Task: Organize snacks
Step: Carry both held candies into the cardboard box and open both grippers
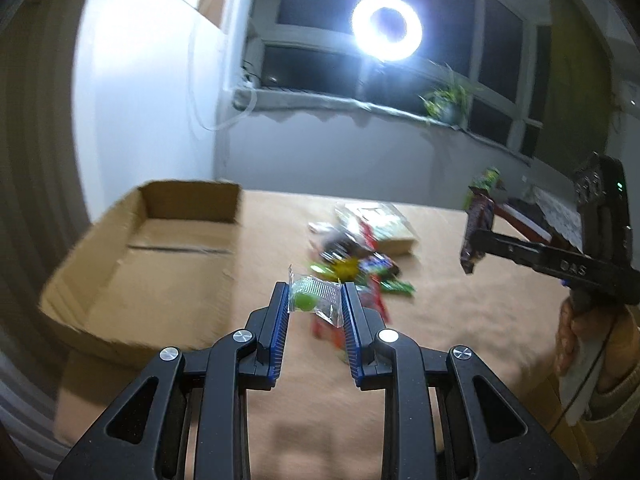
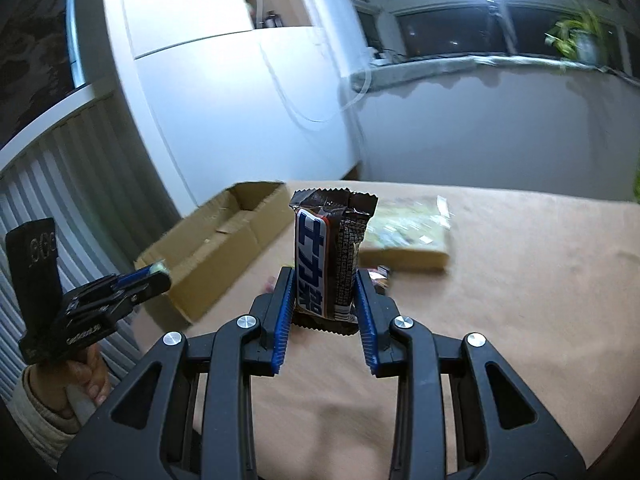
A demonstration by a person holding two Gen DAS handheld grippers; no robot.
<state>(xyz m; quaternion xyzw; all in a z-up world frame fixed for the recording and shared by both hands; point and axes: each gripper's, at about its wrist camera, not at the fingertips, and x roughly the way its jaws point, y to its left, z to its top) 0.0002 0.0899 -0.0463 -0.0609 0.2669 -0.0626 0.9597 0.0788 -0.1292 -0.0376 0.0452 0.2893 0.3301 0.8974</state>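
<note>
Left gripper (image 1: 314, 302) clamping clear candy packet (image 1: 316, 300), right gripper (image 2: 325, 294) gripping upright chocolate bar (image 2: 330, 256)

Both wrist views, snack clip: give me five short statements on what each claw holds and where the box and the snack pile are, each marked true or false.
1. The left claw grips a clear packet with a green ball inside. True.
2. The right claw is empty. False: it is shut on a brown chocolate bar, held upright.
3. The cardboard box is full of snacks. False: only its bare floor shows in the left wrist view.
4. A snack pile lies on the table, outside the box. True.
5. The lamp by the window is switched off. False: the ring light glows brightly.
</note>
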